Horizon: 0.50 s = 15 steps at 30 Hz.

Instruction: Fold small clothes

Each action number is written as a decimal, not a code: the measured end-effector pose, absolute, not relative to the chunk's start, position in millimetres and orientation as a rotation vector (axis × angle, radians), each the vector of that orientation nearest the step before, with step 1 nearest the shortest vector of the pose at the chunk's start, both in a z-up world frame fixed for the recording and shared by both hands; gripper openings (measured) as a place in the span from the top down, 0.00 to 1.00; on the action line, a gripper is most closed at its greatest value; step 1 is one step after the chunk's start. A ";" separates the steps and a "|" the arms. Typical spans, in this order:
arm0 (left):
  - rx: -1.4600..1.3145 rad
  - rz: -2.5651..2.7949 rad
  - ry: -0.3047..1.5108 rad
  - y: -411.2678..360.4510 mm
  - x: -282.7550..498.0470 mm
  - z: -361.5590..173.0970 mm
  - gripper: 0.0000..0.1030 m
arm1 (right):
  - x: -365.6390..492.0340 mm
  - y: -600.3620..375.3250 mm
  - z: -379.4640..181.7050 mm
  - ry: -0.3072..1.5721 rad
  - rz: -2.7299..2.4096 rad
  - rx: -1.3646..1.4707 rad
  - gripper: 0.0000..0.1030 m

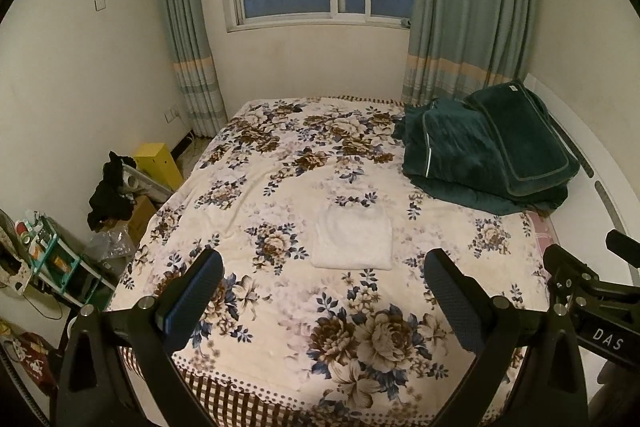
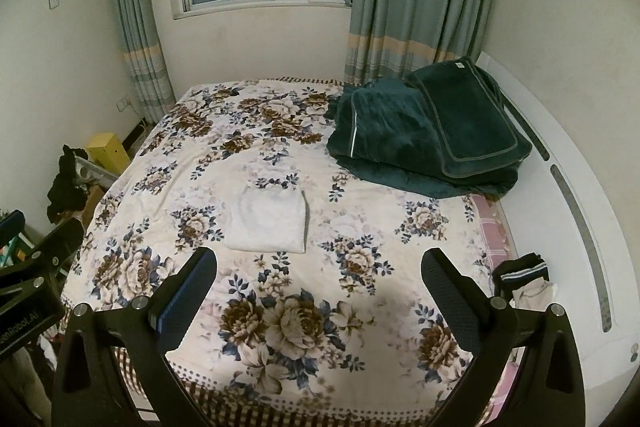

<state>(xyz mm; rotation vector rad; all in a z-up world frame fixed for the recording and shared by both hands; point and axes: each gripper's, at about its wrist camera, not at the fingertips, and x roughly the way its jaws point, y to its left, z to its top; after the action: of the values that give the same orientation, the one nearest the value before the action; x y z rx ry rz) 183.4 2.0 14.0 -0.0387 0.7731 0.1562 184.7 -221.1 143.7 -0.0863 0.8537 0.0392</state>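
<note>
Lying folded on the floral bed [image 1: 280,155]: one white garment [image 1: 352,239]; left tool [image 1: 322,291] and right tool [image 2: 320,287] both spread wide, empty.

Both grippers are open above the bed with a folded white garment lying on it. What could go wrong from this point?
1. The white garment nearly matches the pale floral blanket, so a pinch may catch the blanket too.
2. It already looks folded; grabbing it could undo that.
3. The small dark and light clothes at the bed's right edge could slip off when picked.
Left gripper and right gripper are both open, holding nothing.
</note>
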 end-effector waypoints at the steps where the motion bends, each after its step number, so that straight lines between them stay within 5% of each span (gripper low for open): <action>1: -0.039 0.149 0.775 2.0 185.0 15.2 0.00 | 185.0 -220.7 143.7 0.853 0.039 -0.089 0.00; 15: -0.036 0.152 0.764 0.5 186.5 16.7 0.00 | 189.7 -214.6 144.6 0.848 0.034 -0.079 0.00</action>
<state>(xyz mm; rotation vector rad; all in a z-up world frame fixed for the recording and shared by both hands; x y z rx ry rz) 186.5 0.5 16.7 -0.0360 0.7636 0.1517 189.7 -214.6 144.6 -0.0787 0.8478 0.0344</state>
